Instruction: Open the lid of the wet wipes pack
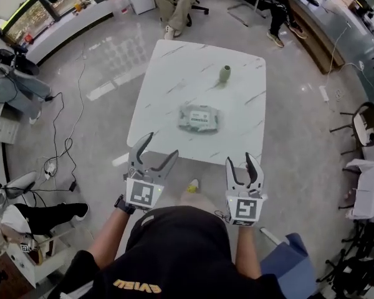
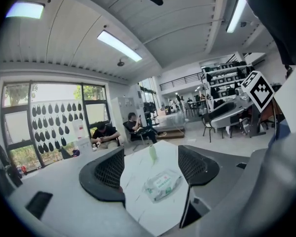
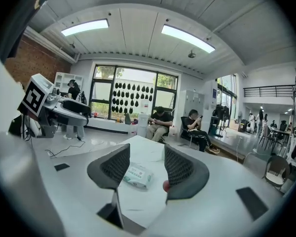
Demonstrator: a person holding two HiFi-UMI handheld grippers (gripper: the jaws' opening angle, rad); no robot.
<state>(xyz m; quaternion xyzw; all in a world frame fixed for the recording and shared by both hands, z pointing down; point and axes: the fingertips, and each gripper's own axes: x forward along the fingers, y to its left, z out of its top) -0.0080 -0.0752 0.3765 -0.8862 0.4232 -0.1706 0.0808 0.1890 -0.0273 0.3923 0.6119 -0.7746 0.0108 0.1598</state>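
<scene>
Found the fingers [image 2: 106, 169] of the left gripper [image 1: 161, 146] well apart, with nothing caught between them. Found much the same on the right gripper [image 1: 240, 159]: fingers [image 3: 113, 168] parted, somewhat less widely, and clamped on nothing. Saw through both gaps only air and, farther off, the desk [image 1: 168, 73].

Placed both grippers just off the near edge of the desk, side by side, aimed toward it and tipped slightly down, touching nothing on it.

Spotted the pack [image 1: 188, 122] lying flat near the middle of the desk, well apart from either gripper. Made out a printed patch on its top face, likely the lid [image 1: 202, 118], too small for a clear outline. Judged it shut, with no flap raised in any view.

Noted a vase [image 1: 225, 73] upright toward the far edge of the desk, clear of the pack. Noted seated people beyond the far edge of the desk, taking no part.

Judged the task barely begun: no contact, no hold, no lift of the lid. Reckoned everything left to do: bringing the grippers in over the desk, steadying the pack with one, catching the lid's edge with the other and folding it back. Expected the soft, light pack to slide or lift on the smooth desk unless pinned first.
</scene>
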